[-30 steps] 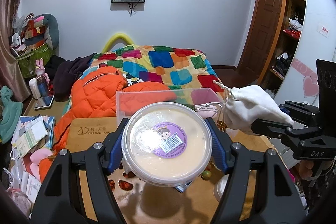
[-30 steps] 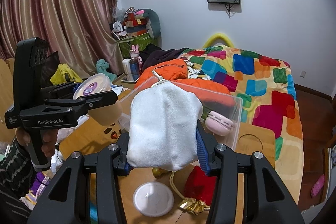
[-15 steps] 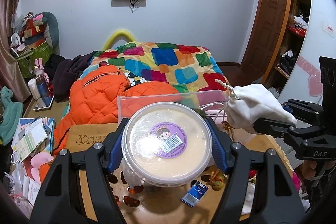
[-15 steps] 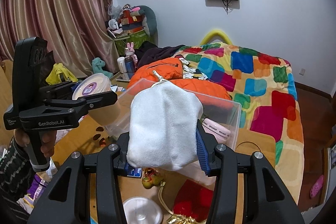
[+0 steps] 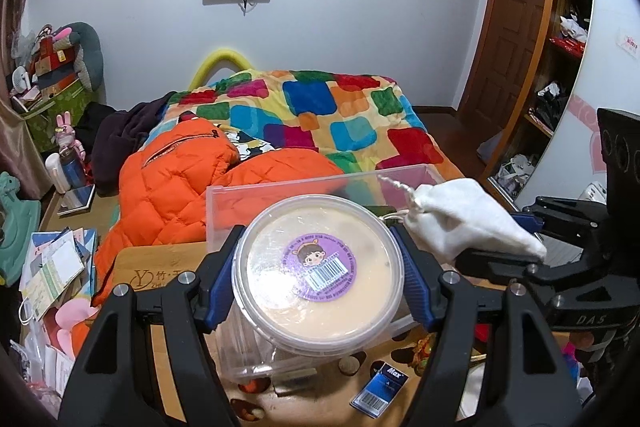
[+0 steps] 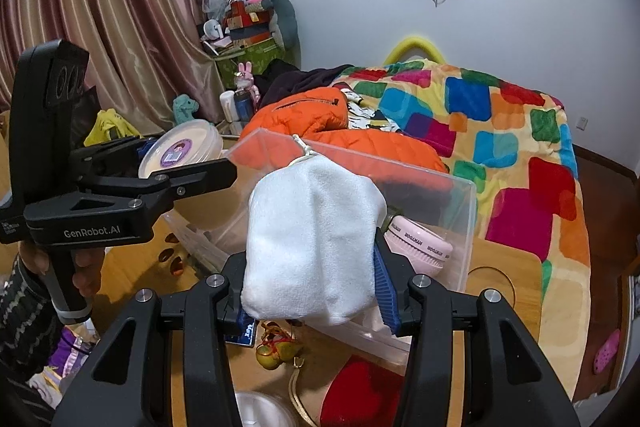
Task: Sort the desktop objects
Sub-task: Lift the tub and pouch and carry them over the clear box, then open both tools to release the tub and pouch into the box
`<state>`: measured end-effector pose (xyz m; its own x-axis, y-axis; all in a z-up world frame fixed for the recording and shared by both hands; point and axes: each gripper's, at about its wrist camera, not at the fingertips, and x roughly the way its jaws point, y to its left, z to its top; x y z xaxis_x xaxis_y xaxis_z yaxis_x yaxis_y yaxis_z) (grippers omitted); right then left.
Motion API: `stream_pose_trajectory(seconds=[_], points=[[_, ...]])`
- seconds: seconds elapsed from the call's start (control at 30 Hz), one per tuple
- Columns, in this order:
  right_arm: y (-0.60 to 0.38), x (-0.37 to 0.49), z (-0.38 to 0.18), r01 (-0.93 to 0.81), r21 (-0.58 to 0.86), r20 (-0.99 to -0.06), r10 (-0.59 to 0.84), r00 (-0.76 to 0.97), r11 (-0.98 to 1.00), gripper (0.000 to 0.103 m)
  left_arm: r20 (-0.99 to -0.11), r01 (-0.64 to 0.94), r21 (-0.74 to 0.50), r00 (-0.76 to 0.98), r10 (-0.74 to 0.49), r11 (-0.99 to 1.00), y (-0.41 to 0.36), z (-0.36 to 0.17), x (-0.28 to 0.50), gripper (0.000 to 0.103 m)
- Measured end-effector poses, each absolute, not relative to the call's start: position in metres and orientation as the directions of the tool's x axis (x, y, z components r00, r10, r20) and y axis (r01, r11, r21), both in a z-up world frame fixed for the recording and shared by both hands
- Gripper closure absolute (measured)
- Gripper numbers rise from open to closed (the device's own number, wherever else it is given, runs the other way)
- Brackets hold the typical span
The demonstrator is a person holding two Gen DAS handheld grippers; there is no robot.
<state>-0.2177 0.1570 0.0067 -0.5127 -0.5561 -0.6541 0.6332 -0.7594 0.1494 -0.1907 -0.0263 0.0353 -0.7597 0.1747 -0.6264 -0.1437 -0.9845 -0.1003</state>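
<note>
My left gripper (image 5: pixel 318 275) is shut on a round cream tub with a purple barcode label (image 5: pixel 318 269) and holds it over the near left part of the clear plastic storage box (image 5: pixel 280 189). My right gripper (image 6: pixel 312 267) is shut on a white drawstring pouch (image 6: pixel 312 235) and holds it above the same box (image 6: pixel 460 187), where a pink round fan (image 6: pixel 420 245) lies. The pouch also shows in the left wrist view (image 5: pixel 468 219), the tub in the right wrist view (image 6: pixel 180 147).
The box stands on a wooden desk (image 6: pixel 500 267) in front of a bed with an orange jacket (image 5: pixel 180 187). On the desk lie a blue card (image 5: pixel 380 389), a gold trinket (image 6: pixel 276 347), a red pouch (image 6: pixel 360 391) and a white round lid (image 6: pixel 260 411).
Both grippers have moved forward with their loads. They now hang over the clear box, which looks closer and larger in both views.
</note>
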Motion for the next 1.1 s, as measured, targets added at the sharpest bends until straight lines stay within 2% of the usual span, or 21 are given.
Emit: stream_pose_trajectory(seconds=[1.1], points=[[0.141,-0.244,-0.033,0.617,0.143,-0.745,-0.495,-0.448,-0.774,0.059,-0.722,-0.160,-0.069,-0.673,0.160,-0.985,-0.014,-0.011,-0.224,0.034]])
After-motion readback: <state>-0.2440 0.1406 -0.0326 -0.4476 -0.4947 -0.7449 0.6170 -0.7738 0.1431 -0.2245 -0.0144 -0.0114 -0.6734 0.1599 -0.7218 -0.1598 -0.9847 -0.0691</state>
